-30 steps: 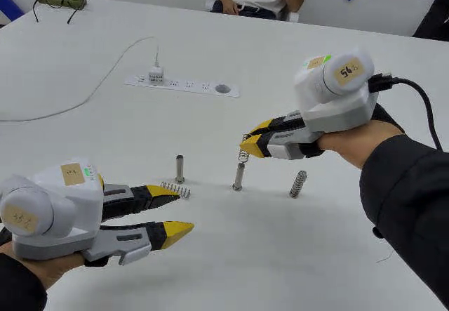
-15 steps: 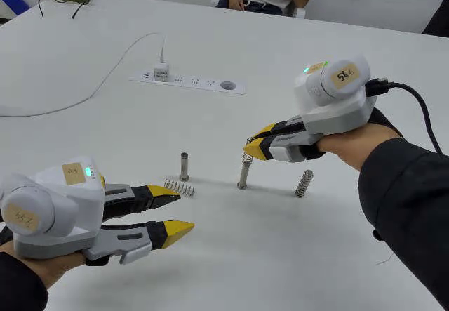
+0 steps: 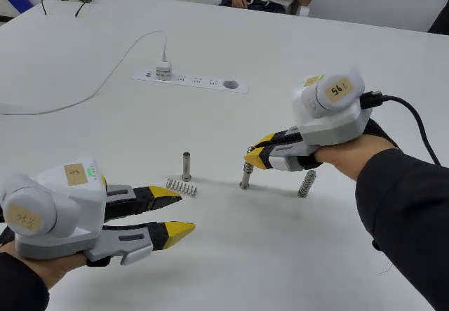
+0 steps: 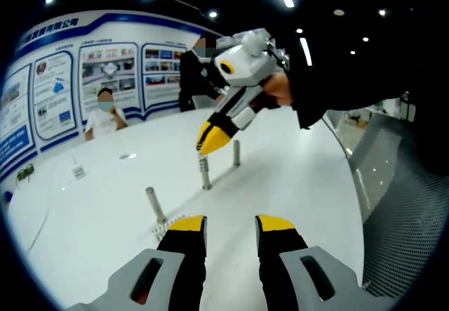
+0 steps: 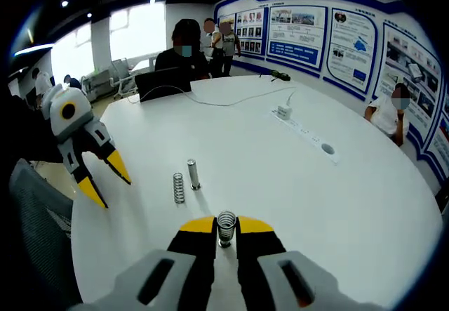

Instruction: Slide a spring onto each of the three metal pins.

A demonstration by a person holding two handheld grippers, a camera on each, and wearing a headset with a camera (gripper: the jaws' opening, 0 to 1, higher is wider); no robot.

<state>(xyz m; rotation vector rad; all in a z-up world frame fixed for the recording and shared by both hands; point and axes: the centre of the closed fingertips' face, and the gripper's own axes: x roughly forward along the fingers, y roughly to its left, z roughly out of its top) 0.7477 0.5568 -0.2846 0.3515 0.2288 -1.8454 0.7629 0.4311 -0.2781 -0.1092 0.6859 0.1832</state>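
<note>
Spring point(image 5: 226, 220) pinched in right gripper point(image 3: 254, 158) over middle pin point(image 3: 245, 179)

Right gripper point(image 5: 225, 230) pinches a spring point(image 5: 226, 220)
Farther off, a bare pin point(image 5: 191, 174) stands just beside a loose spring point(image 5: 178, 187); the left gripper point(image 5: 115, 192) hangs at left, jaws apart.

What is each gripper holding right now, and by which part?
The right gripper pinches a spring across its coils near the upper end, over the middle pin. The left gripper is open and holds nothing.
</note>
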